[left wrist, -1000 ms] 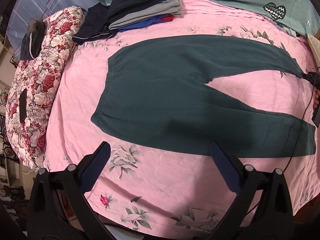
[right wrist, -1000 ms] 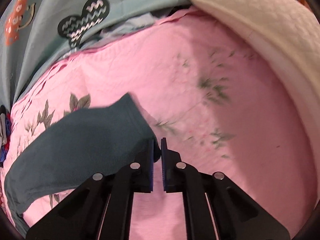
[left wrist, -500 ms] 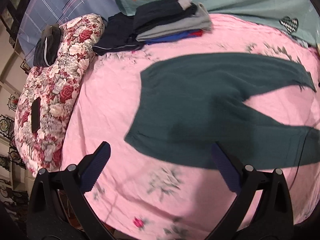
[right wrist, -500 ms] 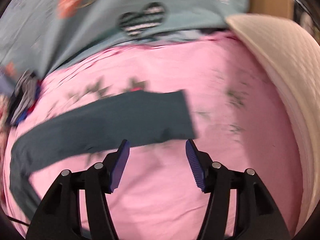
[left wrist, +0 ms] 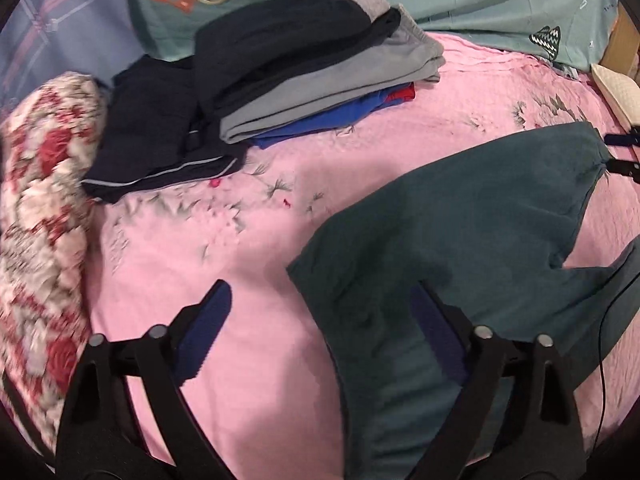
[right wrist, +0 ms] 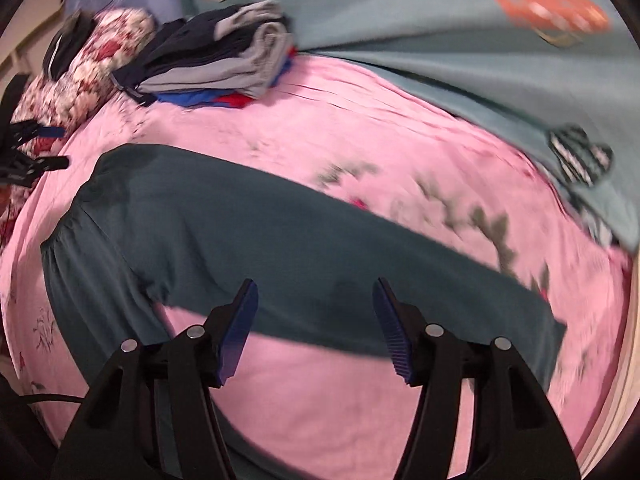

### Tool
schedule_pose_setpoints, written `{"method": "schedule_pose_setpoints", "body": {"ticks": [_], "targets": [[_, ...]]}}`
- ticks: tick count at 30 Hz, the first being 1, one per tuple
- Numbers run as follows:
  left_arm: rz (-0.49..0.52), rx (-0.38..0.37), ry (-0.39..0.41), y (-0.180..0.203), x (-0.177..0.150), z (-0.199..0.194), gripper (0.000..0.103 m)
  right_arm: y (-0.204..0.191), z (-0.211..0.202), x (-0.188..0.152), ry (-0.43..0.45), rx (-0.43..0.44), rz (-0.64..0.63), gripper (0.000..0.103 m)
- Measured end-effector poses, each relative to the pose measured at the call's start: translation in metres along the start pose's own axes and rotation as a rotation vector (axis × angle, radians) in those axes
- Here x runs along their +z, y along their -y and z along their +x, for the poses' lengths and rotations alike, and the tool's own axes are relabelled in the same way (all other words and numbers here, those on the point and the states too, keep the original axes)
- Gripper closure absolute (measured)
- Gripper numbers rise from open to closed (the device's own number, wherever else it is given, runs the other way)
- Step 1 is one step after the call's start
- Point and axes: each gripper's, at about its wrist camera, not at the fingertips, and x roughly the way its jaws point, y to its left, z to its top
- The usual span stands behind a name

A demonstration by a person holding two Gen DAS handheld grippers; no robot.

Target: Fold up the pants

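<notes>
Dark teal pants (left wrist: 472,240) lie flat on the pink floral bedspread (left wrist: 256,248), legs spread apart. My left gripper (left wrist: 320,312) hovers over the waistband corner (left wrist: 296,270). Its jaws are closing; the right finger (left wrist: 432,320) is above the cloth, the left above bare bedspread, and nothing is pinched. In the right wrist view the pants (right wrist: 280,232) run across the frame. My right gripper (right wrist: 316,300) stands open above the far leg's near edge, holding nothing. Each gripper shows at the other view's edge: the right gripper (left wrist: 620,152) and the left gripper (right wrist: 36,160).
A stack of folded clothes (left wrist: 304,68) sits at the back of the bed beside a dark folded garment (left wrist: 156,144). A red floral quilt (left wrist: 36,216) bulges at the left. A teal patterned blanket (right wrist: 440,32) lies behind. A cream pillow (left wrist: 616,92) is at the right; a black cable (left wrist: 608,320) crosses the pants.
My right gripper let go of the leg's cuff, opened, rolled and swung over toward the middle of the leg. My left gripper moved along the bed to the waistband corner and narrowed slightly.
</notes>
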Motion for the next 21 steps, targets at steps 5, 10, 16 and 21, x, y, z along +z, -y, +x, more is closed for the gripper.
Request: {"method": "schedule_pose_setpoints", "body": {"ticks": [5,10,16,21], "targets": [[0.044,-0.107,-0.025,-0.017,0.013,0.043,0.025,-0.031,0.043,0.058,-0.047,0.034,-0.111,0.043],[0.046,-0.248,-0.06,-0.028,0.021,0.067,0.05,-0.047,0.091,0.09,-0.147,0.045,-0.216,0.048],[0.101,-0.329,-0.121,-0.028,0.023,0.085,0.058,-0.043,0.128,0.104,-0.277,0.089,-0.279,0.05],[0.14,-0.316,-0.135,-0.023,0.029,0.095,0.058,-0.041,0.139,0.104,-0.304,0.097,-0.319,0.062]]}}
